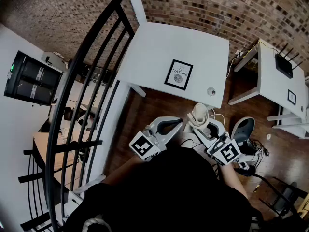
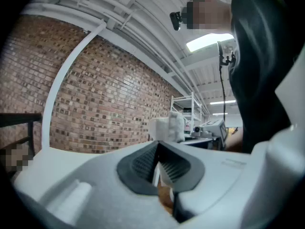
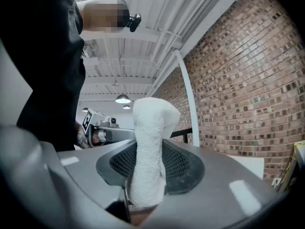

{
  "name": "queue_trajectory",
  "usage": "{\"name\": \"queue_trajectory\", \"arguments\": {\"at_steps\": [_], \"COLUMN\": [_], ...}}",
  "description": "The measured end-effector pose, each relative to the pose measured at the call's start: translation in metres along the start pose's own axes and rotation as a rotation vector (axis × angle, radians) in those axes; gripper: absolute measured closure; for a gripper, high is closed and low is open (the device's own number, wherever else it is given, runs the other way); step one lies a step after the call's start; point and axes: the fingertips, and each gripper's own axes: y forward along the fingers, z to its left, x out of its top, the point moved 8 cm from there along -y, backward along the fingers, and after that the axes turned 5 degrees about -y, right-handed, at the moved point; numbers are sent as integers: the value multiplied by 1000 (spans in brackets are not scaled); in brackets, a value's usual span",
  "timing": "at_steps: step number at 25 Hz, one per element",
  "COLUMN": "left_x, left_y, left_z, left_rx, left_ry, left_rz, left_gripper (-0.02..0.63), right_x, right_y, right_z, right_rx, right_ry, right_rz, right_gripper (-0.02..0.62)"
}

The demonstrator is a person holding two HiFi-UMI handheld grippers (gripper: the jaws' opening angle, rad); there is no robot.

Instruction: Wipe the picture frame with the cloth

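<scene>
The black picture frame (image 1: 178,75) with a white print lies flat on the white table (image 1: 154,52), ahead of both grippers. My right gripper (image 1: 200,126) is shut on a rolled white cloth (image 1: 198,113), held above the wood floor just short of the table's near edge. In the right gripper view the cloth (image 3: 148,147) stands up between the pads of the right gripper (image 3: 147,168). My left gripper (image 1: 181,122) is shut with nothing in it, close beside the right one. In the left gripper view its pads (image 2: 145,161) meet, and the cloth (image 2: 167,126) shows beyond them.
A small round object (image 1: 211,91) sits near the table's front right corner. A black metal railing (image 1: 82,86) curves along the left. A second white table (image 1: 273,81) at right carries a router (image 1: 284,64) and a small frame (image 1: 291,97). A chair (image 1: 243,128) and cables stand at right.
</scene>
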Motion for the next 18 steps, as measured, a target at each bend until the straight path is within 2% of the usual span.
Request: {"name": "queue_trajectory", "arguments": {"at_steps": [4, 7, 12, 18], "left_x": [0, 6, 17, 25], "left_y": [8, 18, 29, 35], "left_z": [-3, -1, 18, 79], "left_rx": [15, 42, 73, 38], "left_ry": [23, 42, 45, 39], "left_rz": [-5, -26, -48, -32], "left_gripper": [604, 604, 604, 604], "right_x": [-2, 1, -1, -6], "right_y": [-7, -8, -1, 41], "right_z": [-10, -22, -38, -66], "right_rx": [-12, -1, 9, -33], "right_ry": [-27, -7, -2, 3], "right_rz": [-26, -43, -27, -14], "right_gripper": [442, 442, 442, 442]}}
